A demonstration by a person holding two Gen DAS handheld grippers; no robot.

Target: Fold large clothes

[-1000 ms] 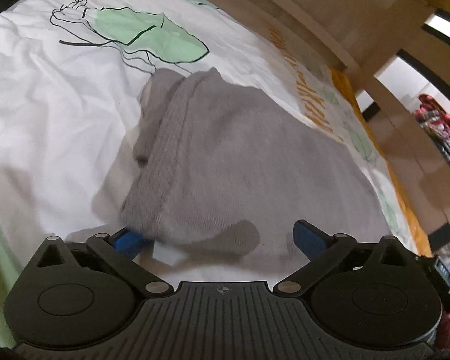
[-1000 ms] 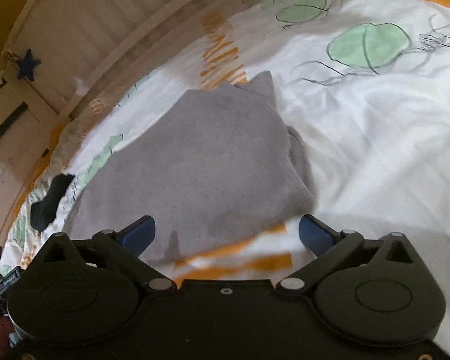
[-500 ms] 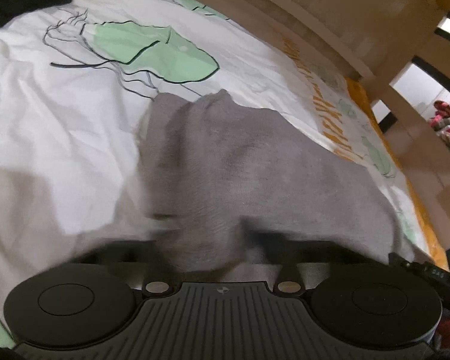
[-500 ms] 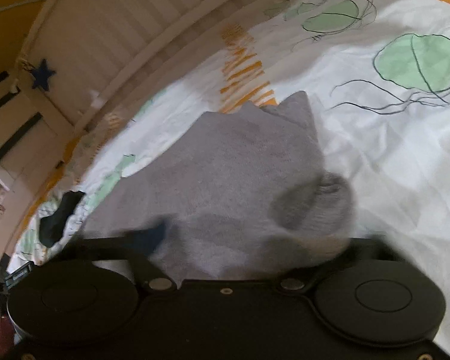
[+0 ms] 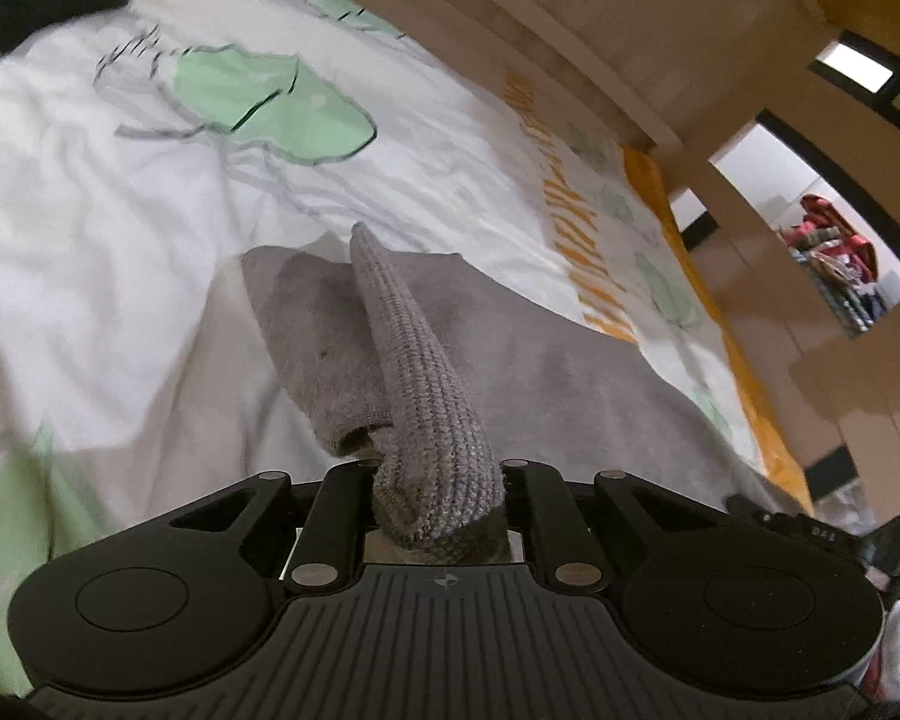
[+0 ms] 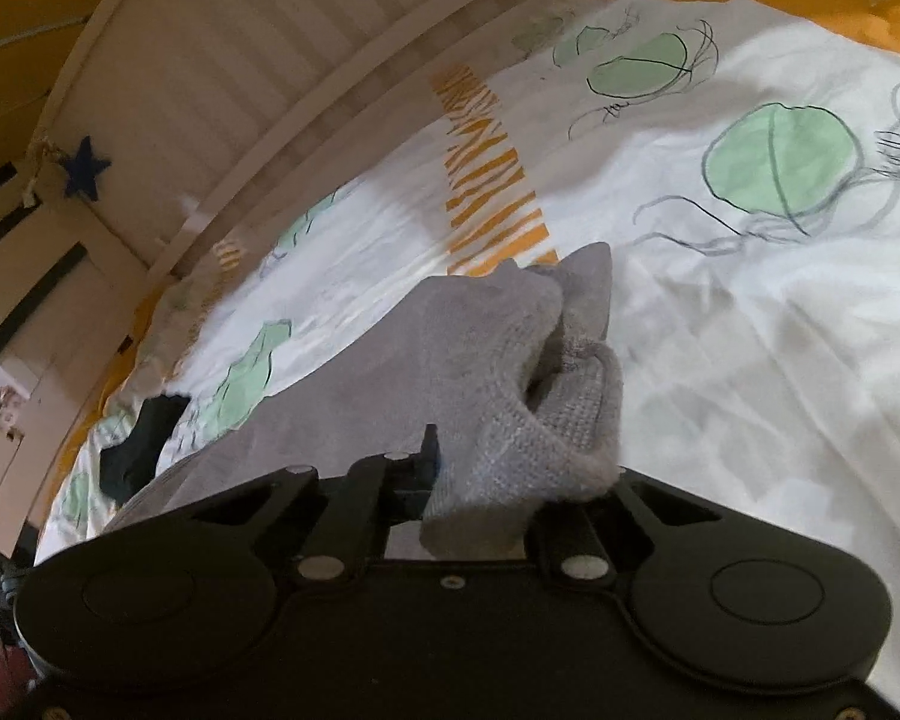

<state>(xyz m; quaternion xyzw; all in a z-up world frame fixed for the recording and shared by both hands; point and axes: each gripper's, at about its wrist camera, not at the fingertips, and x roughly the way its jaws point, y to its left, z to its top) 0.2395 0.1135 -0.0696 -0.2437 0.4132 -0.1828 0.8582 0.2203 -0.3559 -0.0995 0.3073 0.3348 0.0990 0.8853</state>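
Both jaws are closed on the grey knit sweater — left gripper on ribbed hem, right gripper likewise — so lift both evenly, keeping the edge taut over the bedsheet.

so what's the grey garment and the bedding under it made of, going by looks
The grey garment looks like a soft knit, wool or cotton blend: the band pinched in the left tongs shows clear ribbed stitch rows, matte and slightly fuzzy. The right tongs hold another knitted edge. The duvet cover looks like thin woven cotton: smooth, matte, finely creased, with printed green and orange shapes. Exact fibres cannot be told.
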